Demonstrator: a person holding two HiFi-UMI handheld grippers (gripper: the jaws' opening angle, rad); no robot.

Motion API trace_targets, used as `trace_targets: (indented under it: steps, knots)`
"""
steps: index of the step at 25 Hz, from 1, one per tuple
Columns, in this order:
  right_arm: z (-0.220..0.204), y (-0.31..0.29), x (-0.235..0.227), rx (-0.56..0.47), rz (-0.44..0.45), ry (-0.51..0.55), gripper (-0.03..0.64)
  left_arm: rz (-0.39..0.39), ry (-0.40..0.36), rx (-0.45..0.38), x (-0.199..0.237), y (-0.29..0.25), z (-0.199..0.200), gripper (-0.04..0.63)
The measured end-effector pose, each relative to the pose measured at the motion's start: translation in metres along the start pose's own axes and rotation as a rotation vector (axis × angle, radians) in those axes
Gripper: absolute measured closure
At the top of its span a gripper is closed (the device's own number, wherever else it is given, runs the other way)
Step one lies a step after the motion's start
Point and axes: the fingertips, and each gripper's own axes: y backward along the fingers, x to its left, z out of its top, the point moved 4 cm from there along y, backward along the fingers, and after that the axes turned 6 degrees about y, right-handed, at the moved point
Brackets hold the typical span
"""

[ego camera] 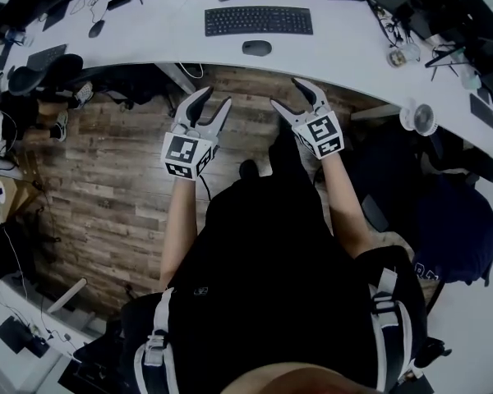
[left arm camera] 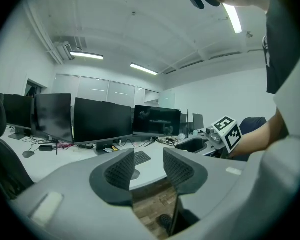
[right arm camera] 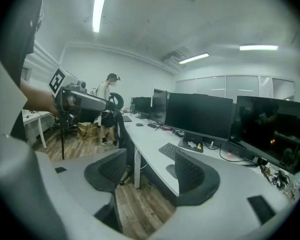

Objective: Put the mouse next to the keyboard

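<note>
The dark mouse (ego camera: 257,48) lies on a curved white desk (ego camera: 148,52), just on the near side of a black keyboard (ego camera: 259,20). It sits close to the keyboard but apart from it, not far from the desk's front edge. Nothing touches it.

Short of that edge, above the wooden floor (ego camera: 107,179), a person in black clothing holds two grippers that point toward the desk. The left gripper (ego camera: 216,98) hangs to the left of the mouse, its jaws wide apart with nothing between them. In the left gripper view only the desk and keyboard show through the gap. The right gripper (ego camera: 285,93) hangs slightly to the right of the mouse, its jaws likewise spread wide and empty, well apart from both mouse and keyboard.

A row of dark monitors (left arm camera: 102,119) stands along the far side of the desk. A second mouse (ego camera: 96,29) rests far to the left among cables. In the right gripper view, another person (right arm camera: 109,114) stands at the far end of the room.
</note>
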Motion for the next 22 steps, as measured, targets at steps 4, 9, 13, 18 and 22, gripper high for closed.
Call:
trace_targets:
  steps: [4, 9, 13, 18, 22]
  knots:
    - [0.004, -0.011, -0.012, -0.008, 0.014, 0.012, 0.313, 0.018, 0.010, -0.003, 0.008, -0.007, 0.002, 0.416]
    - [0.002, -0.029, -0.029, 0.001, 0.049, 0.013, 0.313, 0.050, 0.028, 0.009, 0.021, -0.023, 0.004, 0.416]
    - [-0.006, -0.044, -0.046, 0.015, 0.079, -0.008, 0.313, 0.064, 0.041, 0.037, 0.028, -0.043, 0.003, 0.416]
    - [-0.015, -0.067, -0.072, 0.032, 0.129, -0.014, 0.313, 0.090, 0.053, 0.071, 0.042, -0.074, 0.004, 0.416]
    - [-0.022, -0.083, -0.088, 0.046, 0.183, 0.003, 0.313, 0.106, 0.080, 0.107, 0.047, -0.097, -0.003, 0.416]
